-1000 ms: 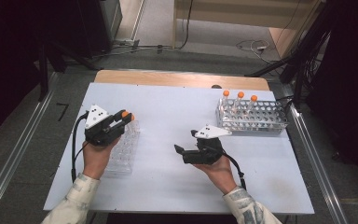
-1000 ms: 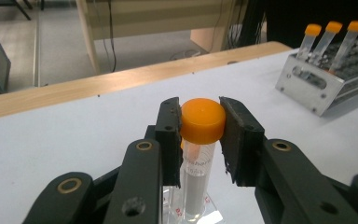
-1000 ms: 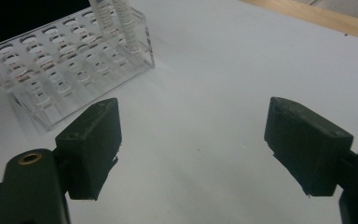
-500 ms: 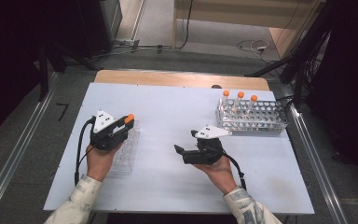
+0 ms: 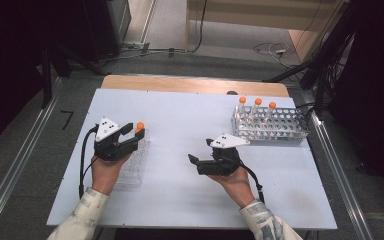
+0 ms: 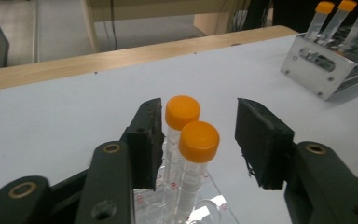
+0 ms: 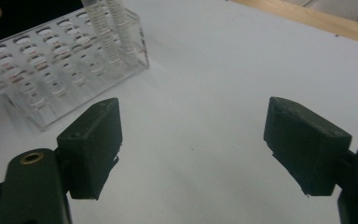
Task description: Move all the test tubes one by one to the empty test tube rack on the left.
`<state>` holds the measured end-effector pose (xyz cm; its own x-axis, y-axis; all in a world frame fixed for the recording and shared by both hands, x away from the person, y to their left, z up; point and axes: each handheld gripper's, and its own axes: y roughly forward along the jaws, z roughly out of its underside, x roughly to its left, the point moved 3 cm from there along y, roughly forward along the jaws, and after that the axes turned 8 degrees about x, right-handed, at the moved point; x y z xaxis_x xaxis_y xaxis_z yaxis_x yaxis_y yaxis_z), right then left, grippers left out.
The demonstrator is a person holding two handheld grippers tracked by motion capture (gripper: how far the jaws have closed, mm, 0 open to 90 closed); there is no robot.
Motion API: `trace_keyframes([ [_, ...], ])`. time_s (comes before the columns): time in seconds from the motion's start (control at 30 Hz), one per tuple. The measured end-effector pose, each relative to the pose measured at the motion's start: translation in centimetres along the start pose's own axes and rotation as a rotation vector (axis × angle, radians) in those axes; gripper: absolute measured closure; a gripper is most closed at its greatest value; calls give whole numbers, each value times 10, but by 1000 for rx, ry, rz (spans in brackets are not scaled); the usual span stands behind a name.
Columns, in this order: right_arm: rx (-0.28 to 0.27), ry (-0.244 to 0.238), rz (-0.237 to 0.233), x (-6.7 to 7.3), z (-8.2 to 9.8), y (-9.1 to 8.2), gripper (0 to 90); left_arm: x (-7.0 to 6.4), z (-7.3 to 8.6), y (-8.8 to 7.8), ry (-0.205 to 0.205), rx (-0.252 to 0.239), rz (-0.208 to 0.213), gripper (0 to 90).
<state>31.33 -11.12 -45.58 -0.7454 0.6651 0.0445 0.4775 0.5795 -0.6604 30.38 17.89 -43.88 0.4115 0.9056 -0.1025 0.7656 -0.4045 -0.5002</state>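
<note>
A: What has moved since a second ago?

B: The left gripper [image 6: 198, 140] has just been opening. It was clamped on an orange-capped tube [image 6: 193, 163]; now both pads stand off it, the tube between them but untouched, seated in the clear rack [image 5: 132, 165] beside a second capped tube [image 6: 179, 126]. Both hands kept their places.

A: And the right gripper [image 5: 200, 162]?

B: Jaws spread wide over bare table [image 7: 205, 116], holding nothing, at about five o'clock on the tabletop.

A: Farther out?

B: The metal rack [image 5: 272, 127] sits at two o'clock with three orange-capped tubes [image 5: 256, 106] upright along its far edge.
</note>
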Motion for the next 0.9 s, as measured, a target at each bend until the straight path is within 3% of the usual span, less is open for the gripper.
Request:
trace_keyframes([
  [0.17, 0, 10, 23, -5, 0, -2, 181, -11, -5, -5, 13, -10, 28, 364],
  [0.3, 4, 23, 46, -10, 0, -5, 181, -18, -6, -6, -1, -16, 49, 271],
  [0.57, -18, 81, 93, -29, -1, -20, 181, -18, -7, -7, -13, -19, 57, 247],
  [0.9, -58, 153, 168, -62, 2, -46, 182, -18, -6, -8, -12, -18, 50, 248],
])
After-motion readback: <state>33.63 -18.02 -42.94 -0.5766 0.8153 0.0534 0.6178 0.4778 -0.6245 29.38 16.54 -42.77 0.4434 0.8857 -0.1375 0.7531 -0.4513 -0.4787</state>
